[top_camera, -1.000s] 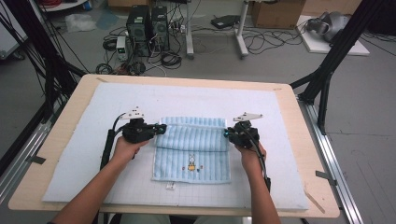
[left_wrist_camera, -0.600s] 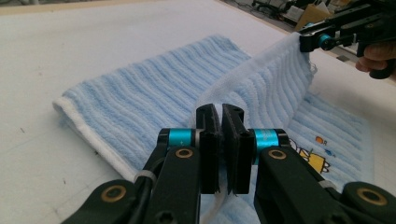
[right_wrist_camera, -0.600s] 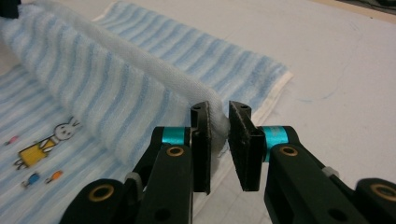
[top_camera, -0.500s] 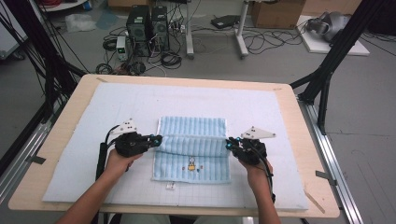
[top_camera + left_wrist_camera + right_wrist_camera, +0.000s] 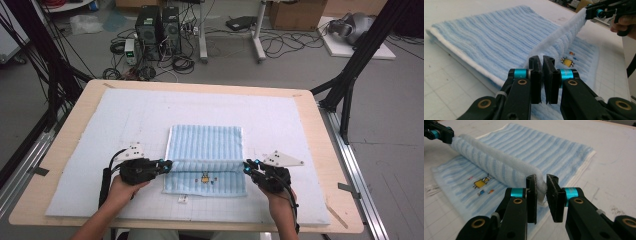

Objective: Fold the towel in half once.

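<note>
Both tools, L [image 5: 168, 165] & R [image 5: 246, 167], pulled nearer w/ towel [image 5: 206, 145] edge, each clamped on it.

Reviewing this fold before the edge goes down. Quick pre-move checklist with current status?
1. Left gripper clamped on the blue striped towel: ok, the jaws pinch the lifted edge at its left end.
2. Right gripper clamped: ok, towel fabric sits between the pads at the right end.
3. Lifted edge held evenly: ok, in the high view it runs straight between the left gripper and the right gripper.
4. Landing zone: ok, the near part with the small yellow print lies flat and bare.
5. Lower layer flat on the white mat: ok where visible; under the raised fold, cannot tell.
</note>
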Available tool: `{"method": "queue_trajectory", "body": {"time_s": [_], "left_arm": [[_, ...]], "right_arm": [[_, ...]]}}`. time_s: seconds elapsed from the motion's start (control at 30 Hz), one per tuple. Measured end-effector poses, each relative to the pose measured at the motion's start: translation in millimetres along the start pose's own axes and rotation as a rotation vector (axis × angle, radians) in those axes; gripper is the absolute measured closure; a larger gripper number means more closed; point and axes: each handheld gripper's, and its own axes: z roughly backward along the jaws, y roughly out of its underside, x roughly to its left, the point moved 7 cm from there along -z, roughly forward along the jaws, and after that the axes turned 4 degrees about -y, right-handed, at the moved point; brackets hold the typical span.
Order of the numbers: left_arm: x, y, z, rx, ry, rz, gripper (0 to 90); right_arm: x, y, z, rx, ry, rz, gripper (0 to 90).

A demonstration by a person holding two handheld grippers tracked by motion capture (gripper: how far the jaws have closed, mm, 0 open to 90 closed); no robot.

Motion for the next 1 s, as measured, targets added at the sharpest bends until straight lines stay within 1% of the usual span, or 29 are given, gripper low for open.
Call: {"method": "queue_trajectory", "body": {"time_s": [0.1, 0.2, 0.23, 0.33, 0.4, 0.43, 0.5, 0.53, 0.57, 0.6, 0.63, 0.67, 0.7, 0.77, 0.8, 0.83, 0.9, 0.93, 1.0], "left_arm": [[-8.1, 6.8, 4.4, 0.011, 0.006, -0.011, 84.7], [-14.8, 12.0, 6.2, 0.028, 0.012, -0.034, 85.4], [-16.2, 13.2, 7.0, 0.03, 0.014, -0.035, 86.9], [-19.5, 15.1, 11.5, 0.027, 0.021, -0.034, 88.4], [-21.8, 15.7, 15.7, 0.024, 0.025, -0.03, 88.8], [-22.8, 16.1, 17.7, 0.022, 0.029, -0.033, 88.9], [-25.2, 17.4, 20.4, 0.024, 0.033, -0.032, 89.0], [-25.4, 17.8, 21.4, 0.024, 0.034, -0.034, 89.0], [-26.0, 18.0, 22.3, 0.024, 0.039, -0.027, 89.0], [-26.3, 17.5, 23.3, 0.019, 0.049, -0.021, 89.0], [-27.3, 16.8, 24.6, 0.01, 0.069, -0.016, 88.9], [-28.5, 16.1, 25.7, 0.004, 0.085, -0.01, 88.0], [-29.2, 15.8, 27.1, 0.002, 0.095, -0.008, 85.6], [-29.2, 15.5, 28.2, -0.01, 0.092, 0.01, 78.4], [-27.8, 15.6, 28.8, -0.01, 0.086, 0.016, 75.4], [-26.3, 15.4, 29.0, -0.013, 0.079, 0.019, 73.7], [-21.4, 14.9, 28.5, -0.017, 0.046, 0.037, 70.2], [-19.3, 15.0, 28.4, -0.016, 0.038, 0.041, 69.0], [-13.9, 14.3, 27.8, -0.02, 0.019, 0.06, 67.1]], "right_arm": [[5.2, 5.8, 7.2, 0.005, 0.003, 0.007, 79.2], [10.0, 11.5, 12.6, 0.013, 0.0, 0.011, 79.2], [12.0, 14.1, 13.4, 0.029, -0.007, 0.01, 79.2], [19.8, 21.2, 14.5, 0.062, -0.027, 0.027, 79.2], [23.8, 24.7, 15.9, 0.087, -0.021, 0.047, 79.2], [25.6, 26.6, 16.9, 0.098, -0.02, 0.045, 79.2], [27.0, 30.9, 17.4, 0.124, -0.033, 0.049, 78.1], [27.6, 34.3, 17.3, 0.149, -0.035, 0.058, 76.8], [27.8, 38.2, 17.6, 0.179, -0.028, 0.068, 74.9], [26.5, 41.1, 18.6, 0.198, -0.013, 0.078, 70.8], [24.1, 42.4, 20.4, 0.203, -0.001, 0.067, 69.1], [20.2, 41.8, 23.2, 0.189, 0.016, 0.056, 65.5], [16.5, 39.9, 26.7, 0.164, 0.032, 0.033, 65.1], [10.3, 35.9, 31.9, 0.114, 0.053, 0.004, 64.9], [8.9, 34.7, 32.7, 0.101, 0.061, -0.007, 64.9], [8.3, 33.9, 31.4, 0.097, 0.062, -0.01, 64.9], [10.0, 31.7, 25.0, 0.092, 0.059, -0.002, 65.2], [13.1, 29.3, 19.1, 0.086, 0.041, -0.006, 65.7], [18.8, 25.2, 9.4, 0.081, 0.013, 0.008, 67.6]]}}
